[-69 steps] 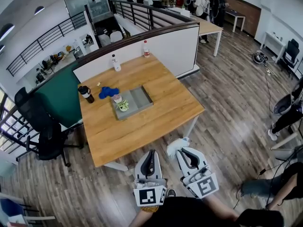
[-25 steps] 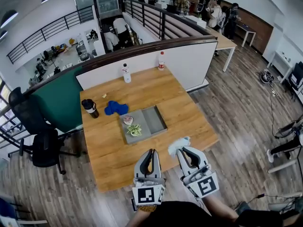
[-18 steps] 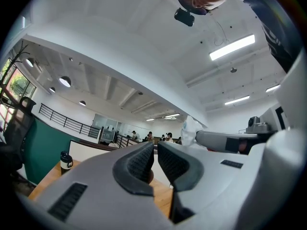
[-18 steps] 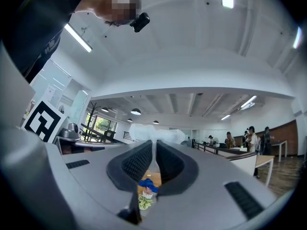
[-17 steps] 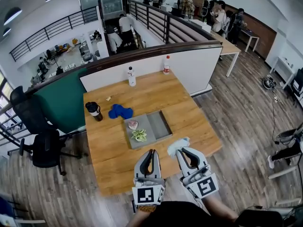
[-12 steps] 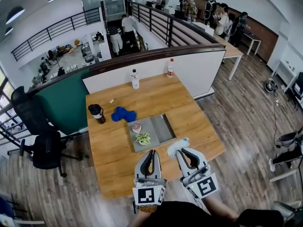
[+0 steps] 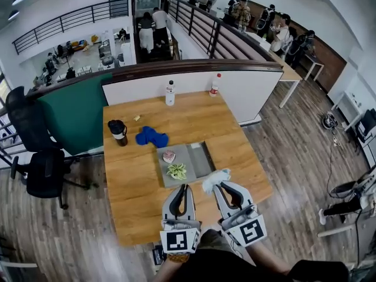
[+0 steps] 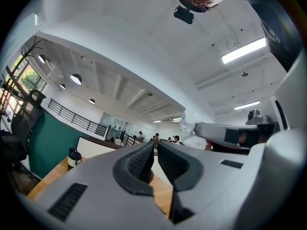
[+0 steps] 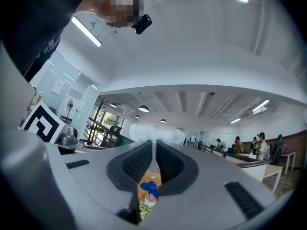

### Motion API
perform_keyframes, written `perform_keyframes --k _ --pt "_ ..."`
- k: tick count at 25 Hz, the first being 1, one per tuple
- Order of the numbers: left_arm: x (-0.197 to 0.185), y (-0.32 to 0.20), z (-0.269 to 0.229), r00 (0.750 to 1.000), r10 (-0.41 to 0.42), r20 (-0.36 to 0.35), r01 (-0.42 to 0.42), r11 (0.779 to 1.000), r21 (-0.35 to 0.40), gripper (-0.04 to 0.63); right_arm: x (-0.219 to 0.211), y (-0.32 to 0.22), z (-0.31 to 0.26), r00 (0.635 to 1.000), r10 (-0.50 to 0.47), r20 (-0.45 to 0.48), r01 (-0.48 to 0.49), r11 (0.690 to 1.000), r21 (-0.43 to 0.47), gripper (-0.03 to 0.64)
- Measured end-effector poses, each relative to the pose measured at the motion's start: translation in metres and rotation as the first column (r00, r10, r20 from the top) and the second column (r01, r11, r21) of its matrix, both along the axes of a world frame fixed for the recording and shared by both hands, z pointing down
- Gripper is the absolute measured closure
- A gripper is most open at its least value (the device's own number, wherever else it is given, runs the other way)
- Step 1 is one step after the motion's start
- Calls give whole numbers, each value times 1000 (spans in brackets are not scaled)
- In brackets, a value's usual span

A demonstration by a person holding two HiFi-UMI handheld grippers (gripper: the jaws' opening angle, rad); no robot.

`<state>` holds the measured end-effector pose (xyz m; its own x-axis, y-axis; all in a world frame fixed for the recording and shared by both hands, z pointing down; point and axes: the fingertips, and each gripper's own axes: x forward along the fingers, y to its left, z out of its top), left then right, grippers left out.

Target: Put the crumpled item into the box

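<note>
My right gripper (image 7: pixel 215 186) is shut on a white crumpled item (image 7: pixel 215 178), which bulges out past its fingertips. In the right gripper view the item (image 9: pixel 153 132) shows as a pale wad above the jaws of the right gripper (image 9: pixel 154 146). The item hangs over the near right corner of a grey box (image 7: pixel 201 159) lying flat on the wooden table (image 7: pixel 134 184). A pink object (image 7: pixel 169 156) and a green-and-white one (image 7: pixel 175 170) lie in the box's left half. My left gripper (image 7: pixel 183 187) is beside the right one, shut and empty, just short of the box.
A blue cloth (image 7: pixel 151 137) and a black cup (image 7: pixel 118 131) lie beyond the box to the left. Two bottles (image 7: pixel 170 93) (image 7: pixel 215 84) stand at the table's far edge against a white partition. A black office chair (image 7: pixel 32 157) stands left of the table.
Both grippers have moved forward over the table's near edge, up to the grey box. The right one still holds the white item. The left one stays shut.
</note>
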<state>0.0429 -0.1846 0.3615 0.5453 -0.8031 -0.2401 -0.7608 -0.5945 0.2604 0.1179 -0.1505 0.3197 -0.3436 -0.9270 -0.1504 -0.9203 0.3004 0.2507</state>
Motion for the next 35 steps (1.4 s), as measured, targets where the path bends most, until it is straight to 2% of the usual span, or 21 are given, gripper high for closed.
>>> perform_keyframes --k 4,6,10,15,21,27,35 --pt "-8 -7 3 1000 -16 -3 16 1000 -21 554 -2 -10 10 999 -6 -32 4 999 -51 582" --pt "-13 -10 3 999 -32 -4 31 999 -29 554 -5 -15 6 999 -14 -31 13 999 -37 582" --pt "-26 -14 1 997 -78 6 79 997 -6 554 -15 -26 0 998 -53 -18 53 999 -7 581" --pt "-38 -16 -3 991 -132 18 132 991 20 554 -19 -37 20 993 -112 -22 110 992 -64 583" --pt "-46 -19 3 982 -183 43 183 983 14 554 -14 -45 28 990 -138 11 138 988 -67 583" --pt "-35 -11 9 984 -153 94 153 988 13 554 -12 -39 33 991 -128 -33 126 990 -66 581" --pt "-19 -10 13 987 -112 116 111 994 11 554 1 -38 58 995 -101 -19 98 988 -116 583"
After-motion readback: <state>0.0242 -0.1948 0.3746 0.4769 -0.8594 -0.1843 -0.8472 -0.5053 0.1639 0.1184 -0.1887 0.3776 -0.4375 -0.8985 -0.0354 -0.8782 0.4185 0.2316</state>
